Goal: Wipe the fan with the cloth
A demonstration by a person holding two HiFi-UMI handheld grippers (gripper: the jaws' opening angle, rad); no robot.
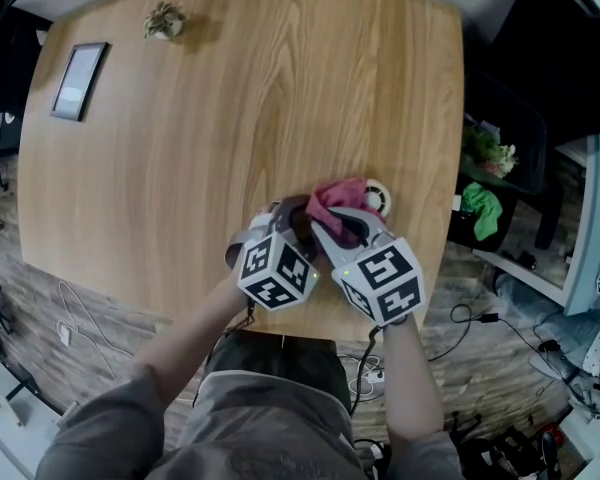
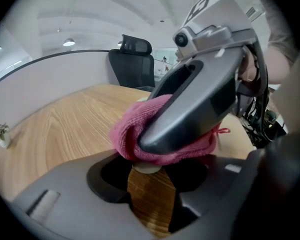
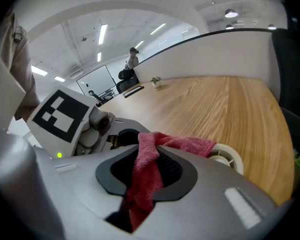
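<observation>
Cloth: pink-red [image 1: 336, 198], clamped in the right tongs [image 3: 149, 143]. A strip of it runs back through the gap between their jaws. The rest bunches past the tips and drapes toward the fan [image 1: 378, 198].
Right tongs: closed on the cloth and tilted down at the bench [image 1: 230, 118]. They cross just in front of the tips of the left tongs [image 2: 150, 178].
Fan: small, off-white and round, with a grille. It lies on the bench just beyond the right tongs' tips and to their right. The cloth's edge rests on its near rim.
Left tongs: tilted down, just left of the right tongs, with the two marker cubes side by side. The jaws stand part-way apart and close on a pale rounded piece [image 2: 146, 168] that fills the gap at their tips.
Pale rounded piece: the same off-white as the fan. Only its near end shows, because the bunched cloth lies on top of it. Whether it joins the fan under the cloth cannot be told.
Bench: light wood grain with rounded corners. Bare wood shows between the left tongs' jaws, behind the pale piece.
Far side: a dark-framed picture [image 1: 78, 80] lies flat well beyond the left tongs. A small potted plant [image 1: 165, 20] stands farther off, near the far edge.
</observation>
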